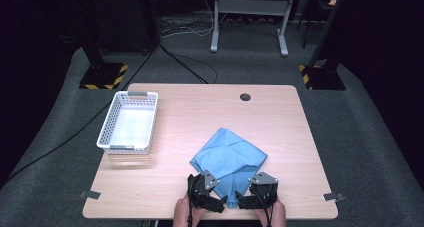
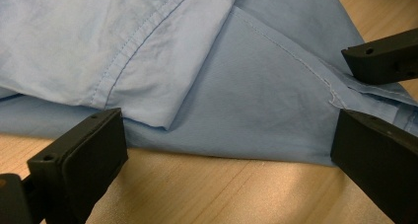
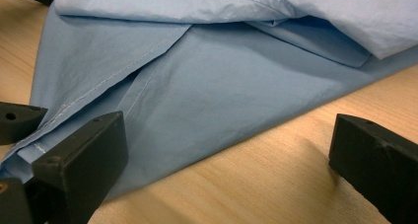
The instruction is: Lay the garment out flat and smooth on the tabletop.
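Crumpled light-blue cotton shirt (image 1: 227, 157) lies on my pale wooden desk (image 1: 280, 127), towards its near edge, its lowest corner between my two tools. My left tool (image 1: 220, 199) and right tool (image 1: 244, 201) both stand with jaws apart at that corner, gripping nothing. White plastic mesh basket (image 1: 112, 122) sits well apart, far left.

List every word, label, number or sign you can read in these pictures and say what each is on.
None: no readable text stands on anything here.
The blue shirt shows plain cloth and seams, no tag or print.
The white basket, the table and both grippers, left and right, bear no lettering.
The yellow-black stripes on the stand bases are hazard marking, not words.
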`<move>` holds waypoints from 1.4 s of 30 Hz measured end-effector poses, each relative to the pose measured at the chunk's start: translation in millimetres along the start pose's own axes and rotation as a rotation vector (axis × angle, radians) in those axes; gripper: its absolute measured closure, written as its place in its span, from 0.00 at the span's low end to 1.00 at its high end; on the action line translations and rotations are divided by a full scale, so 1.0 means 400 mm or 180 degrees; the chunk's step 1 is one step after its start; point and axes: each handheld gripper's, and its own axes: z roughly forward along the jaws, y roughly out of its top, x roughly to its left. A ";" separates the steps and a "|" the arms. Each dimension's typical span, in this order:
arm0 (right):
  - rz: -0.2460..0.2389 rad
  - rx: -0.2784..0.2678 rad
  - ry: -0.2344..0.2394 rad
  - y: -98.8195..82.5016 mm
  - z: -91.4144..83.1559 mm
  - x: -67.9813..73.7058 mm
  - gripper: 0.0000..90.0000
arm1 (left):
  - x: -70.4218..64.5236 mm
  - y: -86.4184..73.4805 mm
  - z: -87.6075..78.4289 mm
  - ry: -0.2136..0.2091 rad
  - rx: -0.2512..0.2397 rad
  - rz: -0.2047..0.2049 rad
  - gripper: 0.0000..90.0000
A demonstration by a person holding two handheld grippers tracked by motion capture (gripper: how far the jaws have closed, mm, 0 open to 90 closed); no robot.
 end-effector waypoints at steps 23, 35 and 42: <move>-0.0015 -0.0039 0.0031 0.056 0.060 -0.039 0.00 | 0.252 -0.016 -0.045 0.0598 -0.0044 -0.0754 0.01; 0.0001 -0.0040 0.0015 0.057 0.060 -0.037 0.01 | 0.247 -0.010 -0.010 0.0707 -0.0007 -0.0692 0.01; 0.0010 -0.0166 0.0053 0.069 0.056 -0.023 0.03 | 0.249 -0.008 -0.008 0.0676 -0.0010 -0.0686 0.00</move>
